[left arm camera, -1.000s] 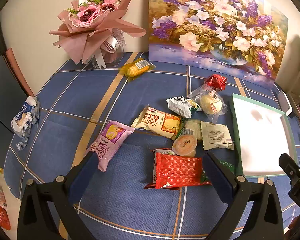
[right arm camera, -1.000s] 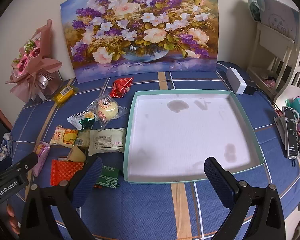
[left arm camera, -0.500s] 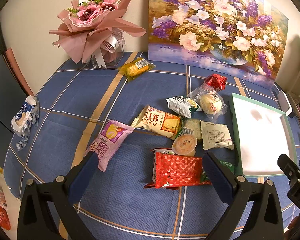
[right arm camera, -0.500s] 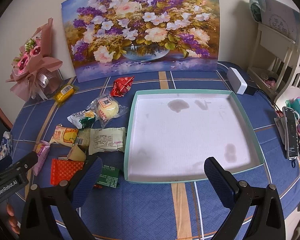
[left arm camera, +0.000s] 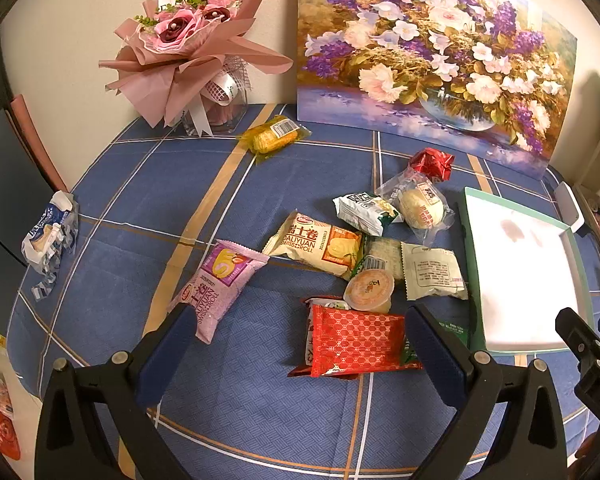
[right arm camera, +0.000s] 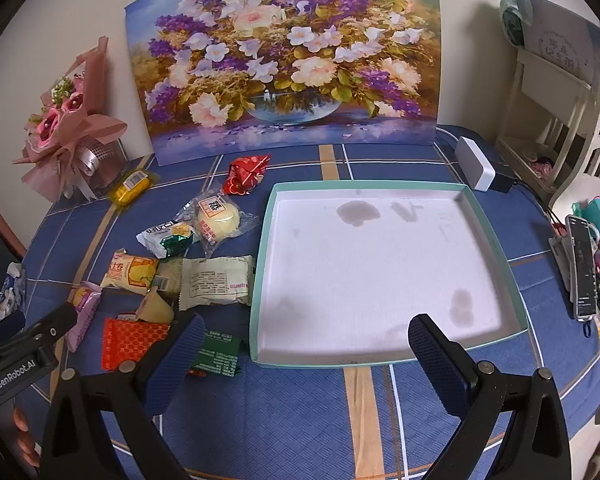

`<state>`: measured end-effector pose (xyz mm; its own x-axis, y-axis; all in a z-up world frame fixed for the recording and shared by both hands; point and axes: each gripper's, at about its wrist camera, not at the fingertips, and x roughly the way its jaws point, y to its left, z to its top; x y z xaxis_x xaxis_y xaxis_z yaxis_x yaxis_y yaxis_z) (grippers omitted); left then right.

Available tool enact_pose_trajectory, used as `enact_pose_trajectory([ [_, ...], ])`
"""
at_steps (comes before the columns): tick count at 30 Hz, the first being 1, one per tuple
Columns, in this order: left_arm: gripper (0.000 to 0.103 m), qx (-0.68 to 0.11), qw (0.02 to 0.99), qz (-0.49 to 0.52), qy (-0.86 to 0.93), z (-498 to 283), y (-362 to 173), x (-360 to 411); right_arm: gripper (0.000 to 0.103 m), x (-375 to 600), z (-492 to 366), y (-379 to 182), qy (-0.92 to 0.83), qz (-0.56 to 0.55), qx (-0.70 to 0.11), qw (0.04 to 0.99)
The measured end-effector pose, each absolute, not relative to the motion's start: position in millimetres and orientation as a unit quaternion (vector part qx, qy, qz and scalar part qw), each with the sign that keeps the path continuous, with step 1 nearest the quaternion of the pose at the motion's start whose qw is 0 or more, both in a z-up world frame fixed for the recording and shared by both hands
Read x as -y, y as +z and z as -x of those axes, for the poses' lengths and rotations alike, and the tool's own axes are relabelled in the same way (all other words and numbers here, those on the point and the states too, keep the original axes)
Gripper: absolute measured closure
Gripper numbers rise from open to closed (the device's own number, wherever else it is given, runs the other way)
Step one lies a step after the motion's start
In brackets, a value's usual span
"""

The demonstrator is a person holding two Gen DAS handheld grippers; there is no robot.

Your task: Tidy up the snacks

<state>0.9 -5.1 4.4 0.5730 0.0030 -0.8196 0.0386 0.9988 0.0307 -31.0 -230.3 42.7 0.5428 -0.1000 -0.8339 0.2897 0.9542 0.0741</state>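
Both tongs wide apart, holding nothing.

The left gripper (left arm camera: 296, 354) hangs over the shiny red snack packet (left arm camera: 354, 346), lying long side left-to-right. The right gripper (right arm camera: 306, 354) faces the shallow white tray with a green rim (right arm camera: 262, 264). Farther back lies the yellow snack packet (left arm camera: 274, 138).

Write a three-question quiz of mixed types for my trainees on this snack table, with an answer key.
1. True or false: the tray already holds a snack.
2. Which snack lies farthest from the tray? A) yellow corn pack B) red patterned packet C) round bun
3. Fill in: the left tool and right tool are both ____.

Key: 1 false; 2 A; 3 open
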Motion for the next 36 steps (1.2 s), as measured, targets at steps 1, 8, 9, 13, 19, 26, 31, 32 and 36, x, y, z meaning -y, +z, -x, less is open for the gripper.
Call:
enact_pose_trajectory([
  [1, 0.0, -0.462, 0.887, -0.023, -0.01, -0.8, 4.3, 5.0, 0.0, 229.9, 31.0, 42.5, -0.111, -0.102, -0.465, 0.873],
  [8, 0.0, -0.465, 0.885, -0.012, -0.009, -3.6, 1.5, -5.1, 0.0, 225.7, 25.8, 42.0, -0.087, -0.117, -0.463, 0.874],
  [9, 0.0, -0.466, 0.885, -0.008, -0.007, -4.2, 3.1, -8.3, 0.0, 224.4, 24.0, 41.7, -0.079, -0.124, -0.464, 0.874],
  [13, 0.0, -0.469, 0.883, 0.009, 0.008, -8.3, 2.4, -28.7, 0.0, 211.5, 10.6, 38.8, -0.038, -0.152, -0.471, 0.868],
  [19, 0.0, -0.502, 0.863, 0.056, 0.004, -16.2, -7.0, -51.1, 0.0, 188.8, -9.8, 26.2, 0.001, -0.155, -0.498, 0.853],
  [26, 0.0, -0.53, 0.843, 0.091, 0.005, -25.1, -28.5, -63.4, 0.0, 174.2, -25.9, -7.9, 0.022, -0.14, -0.552, 0.822],
  [31, 0.0, -0.538, 0.835, 0.114, 0.028, -36.7, -39.1, -91.3, 0.0, 165.6, -32.3, -19.2, 0.037, -0.143, -0.572, 0.807],
  [32, 0.0, -0.542, 0.832, 0.112, 0.031, -39.2, -41.1, -96.6, 0.0, 162.5, -34.4, -20.1, 0.04, -0.143, -0.574, 0.805],
  [36, 0.0, -0.552, 0.827, 0.101, 0.035, -49.0, -49.0, -111.9, 0.0, 149.5, -45.8, -24.5, 0.05, -0.135, -0.585, 0.798],
])
